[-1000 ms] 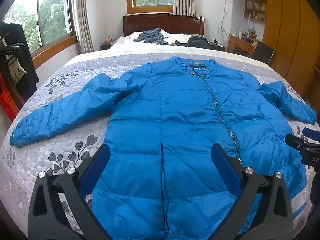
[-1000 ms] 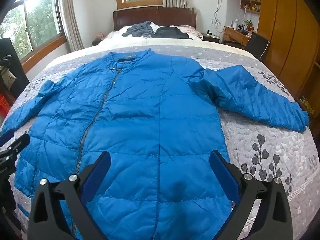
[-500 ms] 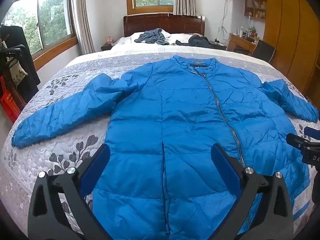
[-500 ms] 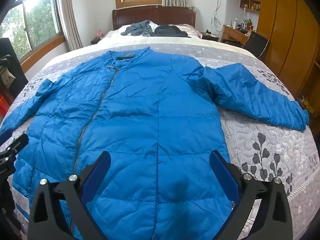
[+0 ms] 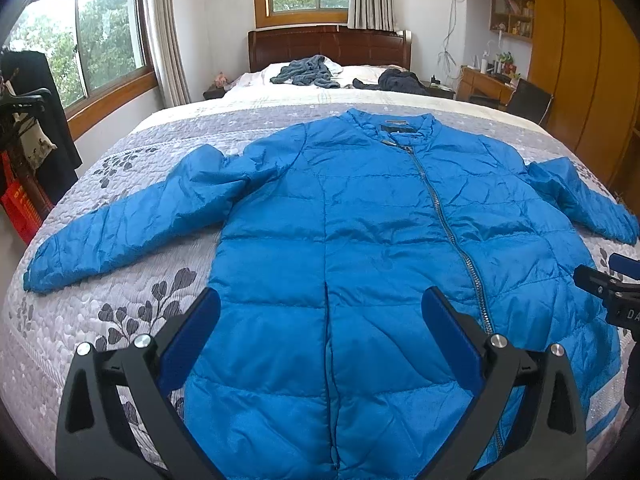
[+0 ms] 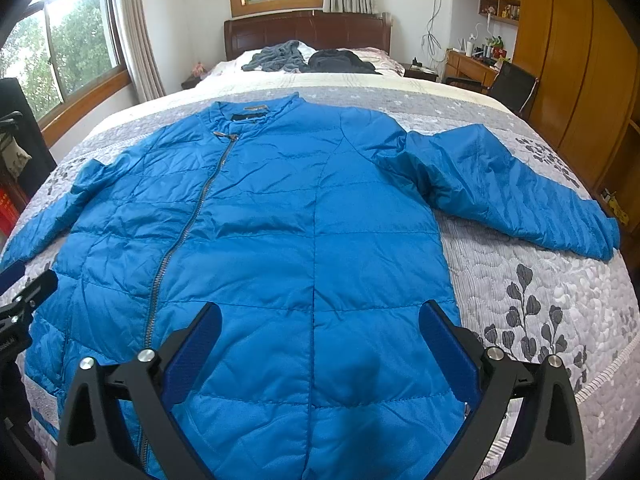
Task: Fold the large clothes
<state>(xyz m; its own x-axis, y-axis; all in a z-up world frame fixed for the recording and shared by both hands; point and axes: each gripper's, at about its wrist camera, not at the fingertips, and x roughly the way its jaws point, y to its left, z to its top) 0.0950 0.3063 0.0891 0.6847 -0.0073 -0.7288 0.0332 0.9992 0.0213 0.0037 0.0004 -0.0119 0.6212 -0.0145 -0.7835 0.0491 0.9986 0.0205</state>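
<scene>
Lying flat, jacket (image 5: 360, 248) collar seemingly toward headboard (image 5: 328, 46).

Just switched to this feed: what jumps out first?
A bright blue jacket lies face up, zipped, across the grey quilt, both sleeves spread outward. Both hand-held grippers, left and right, hover open above its lower half. At the far end, by the headboard, lie two crumpled dark garments.
</scene>
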